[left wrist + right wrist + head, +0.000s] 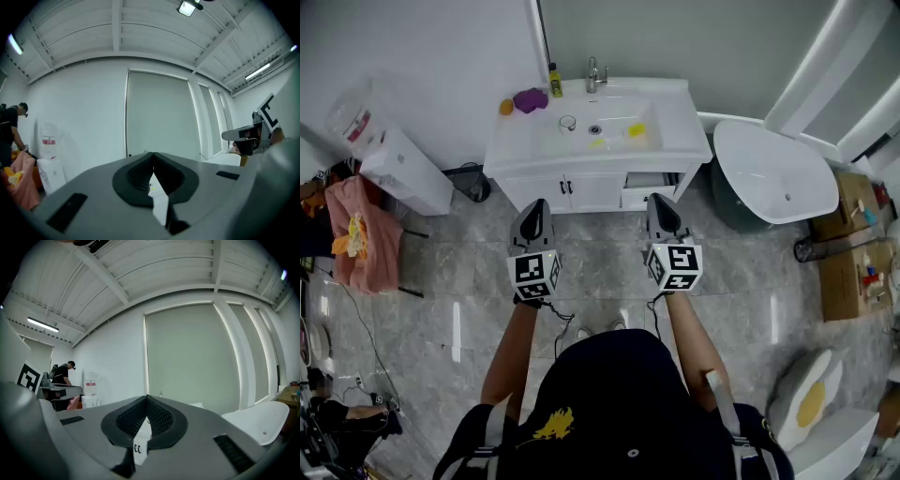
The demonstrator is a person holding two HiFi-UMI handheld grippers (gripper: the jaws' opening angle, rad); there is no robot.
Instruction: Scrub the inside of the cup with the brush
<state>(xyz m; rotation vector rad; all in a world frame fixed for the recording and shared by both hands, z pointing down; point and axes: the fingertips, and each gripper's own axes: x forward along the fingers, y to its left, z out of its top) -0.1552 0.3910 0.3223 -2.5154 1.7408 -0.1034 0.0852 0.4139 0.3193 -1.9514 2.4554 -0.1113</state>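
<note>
Head view: two grey grippers, the left gripper [535,203] and the right gripper [660,199], are held over glossy marbled floor tiles [441,281]. Each has its ribbed black pads pressed together on nothing. Ahead stands one smooth white sink cabinet [677,101]. The cup [568,123] shows on it as a small clear ring left of the drain, well apart from both grippers. One yellow piece [636,130] lies in the basin; whether it is the brush I cannot tell.
</note>
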